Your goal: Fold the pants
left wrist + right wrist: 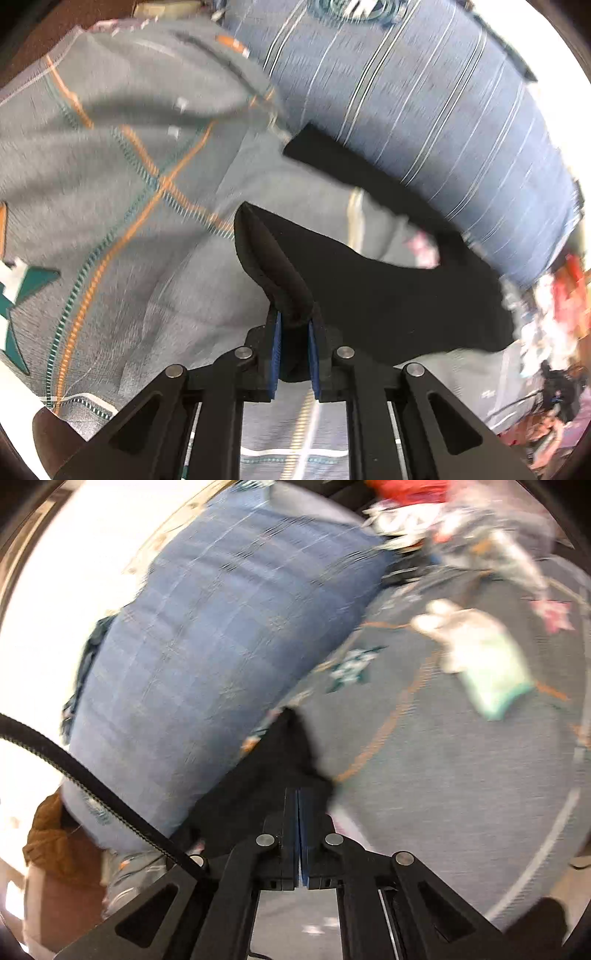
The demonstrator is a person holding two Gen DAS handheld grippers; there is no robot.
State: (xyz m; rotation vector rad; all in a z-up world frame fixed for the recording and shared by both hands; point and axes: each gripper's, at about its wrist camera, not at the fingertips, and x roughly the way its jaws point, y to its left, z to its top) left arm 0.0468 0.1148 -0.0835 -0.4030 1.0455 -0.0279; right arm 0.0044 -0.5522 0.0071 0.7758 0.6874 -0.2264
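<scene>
Both tongs are clamped down right now. Left tongs [294, 332] have a thick rolled edge of the black pants [388, 291] pinched between the blue pads [275, 350], jaws narrow but not fully together because of the bulk of fabric in there. Right tongs [299, 834] look pressed completely together, and the black cloth [273, 775] bunches up right at their tips, so I'd say they've got a thin bit of it, though the blur makes it hard to be sure how much.

Pants themselves hang and drape forward from both sets of tips, spreading out to the right of the left tongs over the grey bedspread [122, 206] with the orange and teal stitching. Just past the cloth, ahead of both tongs, sits a big blue striped pillow [424, 122]. Off to the right of the right tongs, well apart, there's a pale bit of clothing [484, 664] lying on the bedspread.

My read: this is the lift-and-carry part of a fold, both ends gripped and the fabric coming up off the bed. Next bit probably calls for keeping both grips firm, holding the two ends level so the cloth stays taut between them, then bringing the held edge over onto the rest and laying it flat, clear of that pillow.
</scene>
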